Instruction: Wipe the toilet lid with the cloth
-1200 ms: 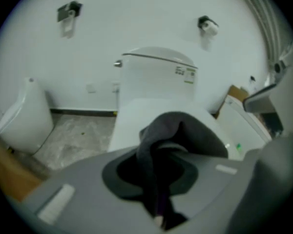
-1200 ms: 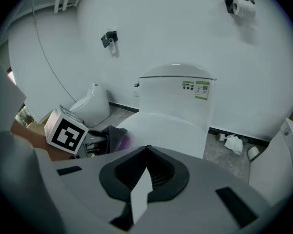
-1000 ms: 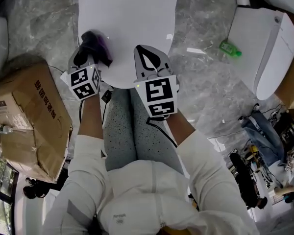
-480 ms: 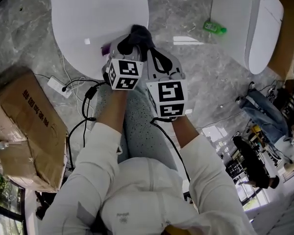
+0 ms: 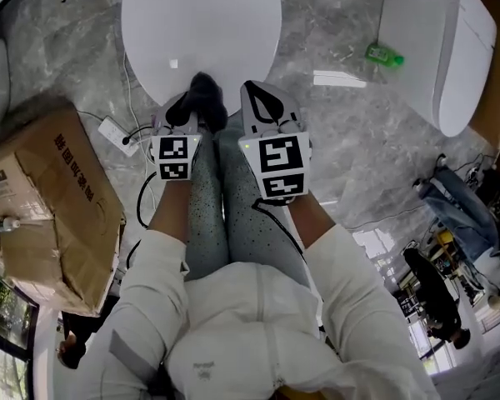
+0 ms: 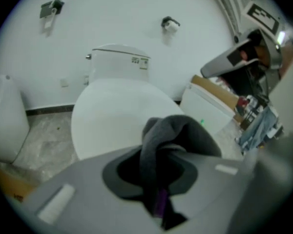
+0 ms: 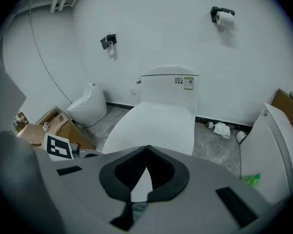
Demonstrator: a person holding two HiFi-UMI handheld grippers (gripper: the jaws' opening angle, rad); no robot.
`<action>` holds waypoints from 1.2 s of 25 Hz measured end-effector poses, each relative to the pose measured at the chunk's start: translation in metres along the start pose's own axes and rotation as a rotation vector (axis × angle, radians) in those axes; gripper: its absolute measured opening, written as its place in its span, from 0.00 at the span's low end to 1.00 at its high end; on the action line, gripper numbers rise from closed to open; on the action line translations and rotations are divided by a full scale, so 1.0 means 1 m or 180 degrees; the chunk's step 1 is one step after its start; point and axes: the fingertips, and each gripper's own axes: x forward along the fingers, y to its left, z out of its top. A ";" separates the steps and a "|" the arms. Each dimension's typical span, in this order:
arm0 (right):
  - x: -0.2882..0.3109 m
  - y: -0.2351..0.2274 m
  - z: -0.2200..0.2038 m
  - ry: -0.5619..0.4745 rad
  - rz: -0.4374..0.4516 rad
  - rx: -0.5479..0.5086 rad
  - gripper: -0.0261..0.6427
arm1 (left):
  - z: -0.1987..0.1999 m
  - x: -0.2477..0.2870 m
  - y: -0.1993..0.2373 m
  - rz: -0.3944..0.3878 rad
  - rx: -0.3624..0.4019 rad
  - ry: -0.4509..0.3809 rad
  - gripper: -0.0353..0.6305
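The white toilet lid point(image 5: 202, 32) lies closed at the top of the head view, and it fills the middle of the left gripper view point(image 6: 122, 113) and the right gripper view point(image 7: 156, 126). My left gripper point(image 5: 196, 107) is shut on a dark grey cloth point(image 5: 202, 97) with a purple patch, held at the lid's near edge; the cloth point(image 6: 168, 145) bulges out between the jaws. My right gripper point(image 5: 260, 98) is shut with nothing in it, just right of the left one, near the lid's front rim.
A cardboard box point(image 5: 46, 198) stands at the left. A white power strip point(image 5: 115, 132) with cables lies on the marble floor beside it. A second white toilet seat point(image 5: 437, 48) and a green bottle point(image 5: 385, 55) are at the right. The person's legs are below the grippers.
My left gripper with the cloth swept from the lid's left side to the right, then back left to the front edge. The right gripper shifted a little.
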 end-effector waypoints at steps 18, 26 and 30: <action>-0.033 -0.005 0.018 0.0004 -0.0051 -0.0137 0.06 | -0.006 -0.060 0.091 0.1000 -0.0857 0.0622 0.12; -0.028 -0.018 0.060 -0.0136 -0.0071 0.0071 0.06 | 0.103 -0.068 0.080 0.0962 -0.0743 0.0207 0.12; -0.030 -0.029 0.083 -0.0199 -0.0113 0.0080 0.06 | 0.155 -0.064 0.070 0.0884 -0.0688 0.0004 0.12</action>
